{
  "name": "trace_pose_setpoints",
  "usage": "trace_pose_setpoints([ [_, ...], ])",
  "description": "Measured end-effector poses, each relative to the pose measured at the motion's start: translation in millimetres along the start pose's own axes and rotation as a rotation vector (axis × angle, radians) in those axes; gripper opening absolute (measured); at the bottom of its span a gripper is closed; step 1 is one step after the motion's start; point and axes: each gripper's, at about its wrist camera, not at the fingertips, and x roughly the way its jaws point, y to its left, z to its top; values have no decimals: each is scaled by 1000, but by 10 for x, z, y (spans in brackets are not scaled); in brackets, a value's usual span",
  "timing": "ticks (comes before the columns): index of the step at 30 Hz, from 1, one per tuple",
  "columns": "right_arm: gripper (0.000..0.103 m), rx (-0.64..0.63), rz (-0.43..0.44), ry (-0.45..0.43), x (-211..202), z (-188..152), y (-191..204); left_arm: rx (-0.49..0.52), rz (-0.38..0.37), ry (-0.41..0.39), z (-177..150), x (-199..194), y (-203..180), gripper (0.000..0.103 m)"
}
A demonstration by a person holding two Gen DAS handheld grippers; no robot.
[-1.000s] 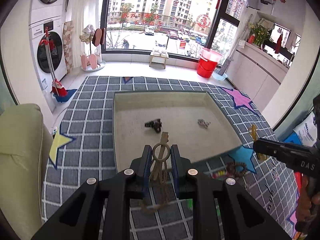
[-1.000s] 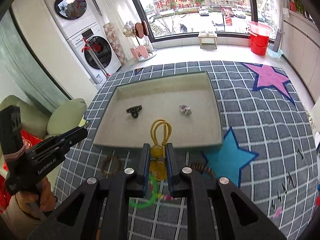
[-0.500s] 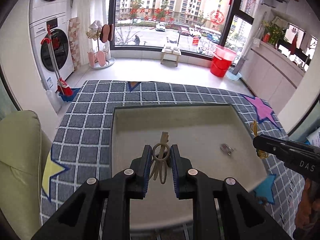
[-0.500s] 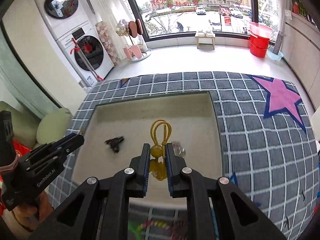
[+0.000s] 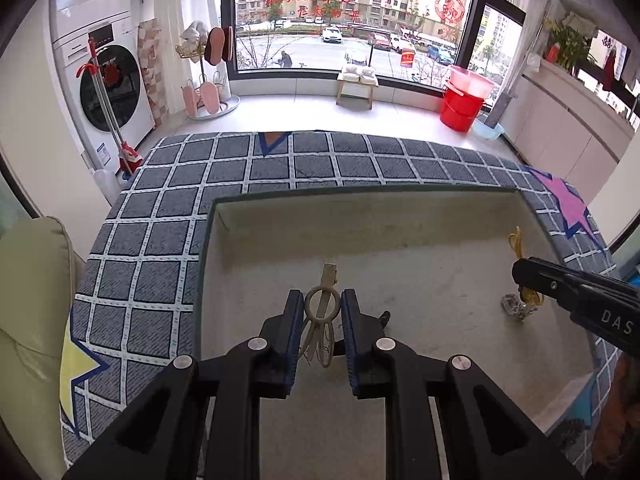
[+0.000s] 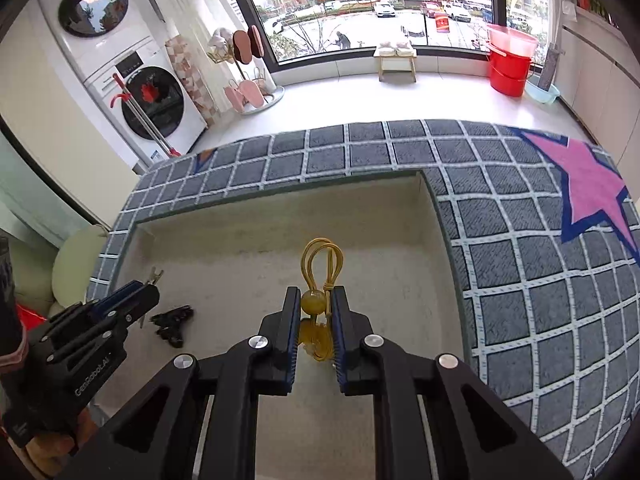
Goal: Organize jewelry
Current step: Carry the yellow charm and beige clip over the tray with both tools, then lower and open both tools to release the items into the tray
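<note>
Beige felt lines the shallow tray (image 5: 400,240) set on a grey checked rug (image 5: 160,216). One second ago both grippers were back over the rug at the near rim; both have since come forward and down, and now hang over the tray floor. Judgement: the carry is nearly done and release is the step due.

Left gripper (image 5: 322,312): jaws nearly closed, pinching a pale ring-and-clip piece (image 5: 324,300), possibly a key-ring pendant; its clip end juts beyond the fingertips and thin cords trail beneath. It is held clear of the floor, over the left-centre of the tray.

Right gripper (image 6: 315,308): jaws nearly closed on a yellow corded bead charm (image 6: 316,304), the cord loop standing forward and a tassel hanging between the fingers, over the middle of the tray.

Count of jewelry in view:
- held: two pieces, one per gripper;
- lying in the tray: two, a black hair claw (image 6: 173,320) near the left gripper's tip and a small silver sparkly piece (image 5: 516,307) under the right gripper's tip.

Further items showed on the rug a second ago; they are now out of frame, so the remainder is not confirmed.
</note>
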Motion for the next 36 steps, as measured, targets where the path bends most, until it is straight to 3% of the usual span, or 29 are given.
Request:
trace_pose_setpoints([
  [13,18,25,3,29,153,-56,-64,21,39,18,-40,83,-100,33],
  [15,23,24,3,41,179,-66,-59,33,48,10,-51,55,-136,34],
  [16,32,25,13,37,173,-67,-60,38,52,6,-58,45,-158,34],
  [17,50,26,16,35,168,-66,-57,44,56,0,-66,26,-174,34],
  [18,59,29,14,31,154,-60,-56,51,60,-9,-72,0,-198,34],
  [30,62,91,96,-52,-261,-56,-73,48,45,-75,-73,-359,-232,35],
  [31,62,96,101,-57,-296,-63,-75,48,41,-82,-77,-397,-228,41],
  [32,63,100,104,-64,-349,-77,-83,45,38,-88,-79,-442,-221,77],
  [33,64,101,105,-67,-385,-91,-91,33,40,-102,-94,-504,-198,103],
  [36,70,111,112,-72,-512,-182,-117,33,42,-170,-152,-717,-198,103],
])
